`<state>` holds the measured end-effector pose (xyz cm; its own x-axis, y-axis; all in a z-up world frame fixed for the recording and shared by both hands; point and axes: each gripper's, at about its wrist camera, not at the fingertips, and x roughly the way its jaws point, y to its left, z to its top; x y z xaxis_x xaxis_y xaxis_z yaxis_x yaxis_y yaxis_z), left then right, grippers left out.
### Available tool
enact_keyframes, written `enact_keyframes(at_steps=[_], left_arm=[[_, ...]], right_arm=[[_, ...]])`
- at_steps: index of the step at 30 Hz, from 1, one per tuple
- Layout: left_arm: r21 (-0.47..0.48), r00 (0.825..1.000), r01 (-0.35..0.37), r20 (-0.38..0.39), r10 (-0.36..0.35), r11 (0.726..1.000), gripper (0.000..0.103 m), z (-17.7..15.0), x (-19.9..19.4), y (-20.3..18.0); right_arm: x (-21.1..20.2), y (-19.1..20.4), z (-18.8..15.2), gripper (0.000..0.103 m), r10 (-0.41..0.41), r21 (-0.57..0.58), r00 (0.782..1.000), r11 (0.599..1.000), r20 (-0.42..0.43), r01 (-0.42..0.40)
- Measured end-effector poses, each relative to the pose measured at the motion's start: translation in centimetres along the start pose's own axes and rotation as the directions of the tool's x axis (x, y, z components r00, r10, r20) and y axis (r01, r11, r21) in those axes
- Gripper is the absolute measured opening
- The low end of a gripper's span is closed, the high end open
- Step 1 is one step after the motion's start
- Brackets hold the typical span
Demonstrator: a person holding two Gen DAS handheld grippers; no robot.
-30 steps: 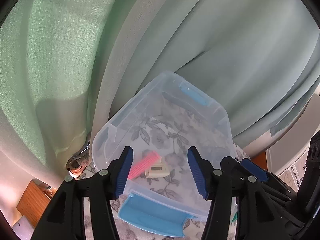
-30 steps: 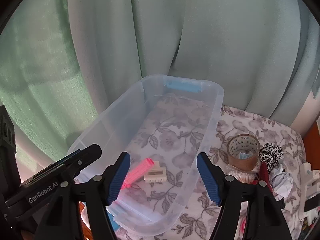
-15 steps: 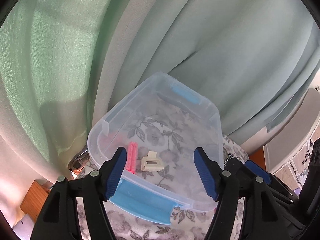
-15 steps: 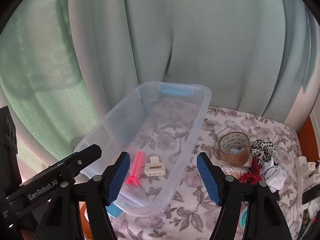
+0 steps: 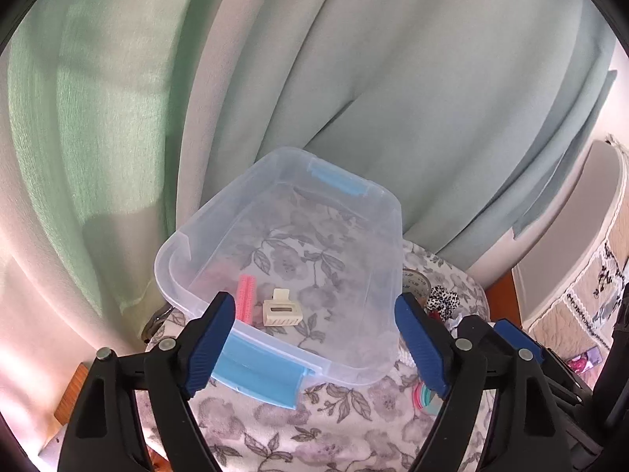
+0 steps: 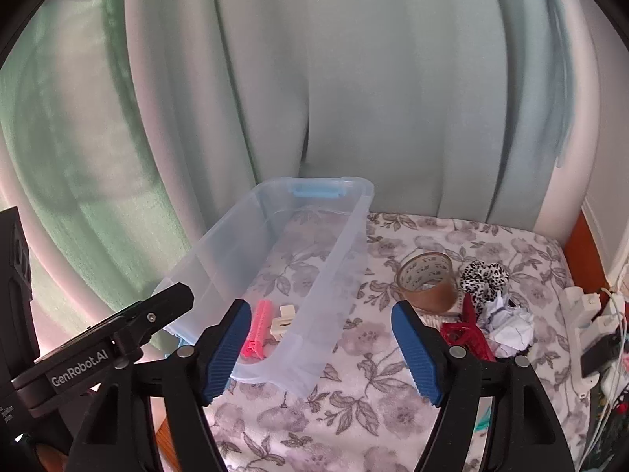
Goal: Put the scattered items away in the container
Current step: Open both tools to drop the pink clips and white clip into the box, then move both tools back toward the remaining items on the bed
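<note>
A clear plastic bin (image 5: 387, 244) with blue handles sits on the floral cloth; it also shows in the right wrist view (image 6: 346, 251). Inside lie a pink hair roller (image 5: 247, 295) (image 6: 257, 328) and a cream hair clip (image 5: 281, 308) (image 6: 284, 316). My left gripper (image 5: 316, 342) is open and empty, just in front of the bin. My right gripper (image 6: 320, 348) is open and empty, at the bin's near right corner. To the right lie a brown tape roll (image 6: 426, 281), a leopard scrunchie (image 6: 483, 275), a red clip (image 6: 468, 328) and crumpled paper (image 6: 509, 322).
Pale green curtains (image 6: 354, 98) hang close behind the bin. A white power strip with cables (image 6: 585, 326) lies at the right edge. Hair ties (image 5: 424, 397) lie near my left gripper's right finger. The cloth's left edge drops off by the bin.
Both grippers have pulled back and up from the bin, so it looks smaller and farther. The scattered items on the right have come more into view. Both grippers stay open.
</note>
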<state>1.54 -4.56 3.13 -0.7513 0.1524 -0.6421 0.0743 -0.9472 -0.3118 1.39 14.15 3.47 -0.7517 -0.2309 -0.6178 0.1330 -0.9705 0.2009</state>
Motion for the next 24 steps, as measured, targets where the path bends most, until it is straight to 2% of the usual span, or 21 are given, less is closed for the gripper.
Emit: enact_keyframes(at_steps=[8,13,21,24], left_arm=[[0.098,1.0,-0.01,0.024,0.007,0.995,0.087,-1.1,-1.6,-3.4],[0.137,0.999,0.002,0.039,-0.008,0.991,0.093,-1.8,-2.5,-5.1],[0.186,0.999,0.004,0.035,-0.011,0.982,0.093,-2.8,-2.8,-7.2],[0.202,0.999,0.005,0.032,-0.012,0.979,0.093,-3.1,-2.9,-8.1]], right_arm=[[-2.5,-2.7,-1.4,0.083,-0.008,0.065,0.999,0.998,0.036,0.006],[-4.2,-4.8,-2.4,0.094,-0.034,0.113,0.997,0.993,0.065,0.027],[-5.7,-7.1,-3.8,0.095,-0.052,0.168,0.995,0.985,0.084,0.037],[-6.1,-8.0,-4.3,0.103,-0.058,0.187,0.994,0.982,0.093,0.04]])
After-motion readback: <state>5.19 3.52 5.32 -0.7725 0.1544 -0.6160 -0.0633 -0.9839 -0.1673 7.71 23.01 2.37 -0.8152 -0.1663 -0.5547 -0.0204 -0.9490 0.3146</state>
